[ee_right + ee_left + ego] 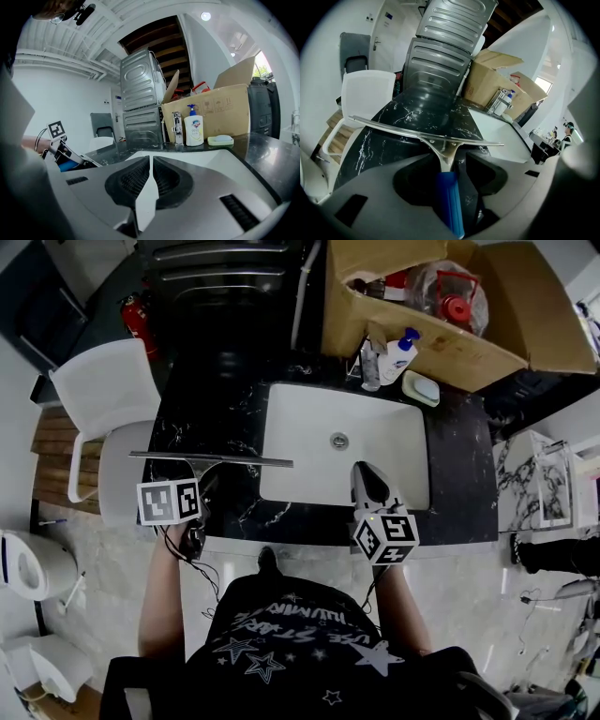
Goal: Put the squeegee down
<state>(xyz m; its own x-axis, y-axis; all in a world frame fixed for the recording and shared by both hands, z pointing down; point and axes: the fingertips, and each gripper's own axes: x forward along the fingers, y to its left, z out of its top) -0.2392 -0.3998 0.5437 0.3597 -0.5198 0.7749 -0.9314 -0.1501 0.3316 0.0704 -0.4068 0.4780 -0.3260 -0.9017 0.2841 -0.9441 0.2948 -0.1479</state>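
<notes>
The squeegee (211,459) lies with its long metal blade across the black marble counter (187,427), left of the white sink (309,427). In the left gripper view its blade (426,133) spans the counter and its blue handle (451,197) runs back between the jaws. My left gripper (202,486) is open around that handle: the handle lies against the left jaw, and a dark gap shows beside the right one. My right gripper (368,470) hovers over the sink's front edge, shut and empty (150,159). From the right gripper view the left gripper (60,146) shows at far left.
A cardboard box (450,343) with bottles stands behind the sink, beside a faucet (177,127), a soap bottle (194,129) and a soap dish (221,139). A white chair (103,390) stands left of the counter, a metal appliance (440,56) behind it. A toilet (23,563) is at far left.
</notes>
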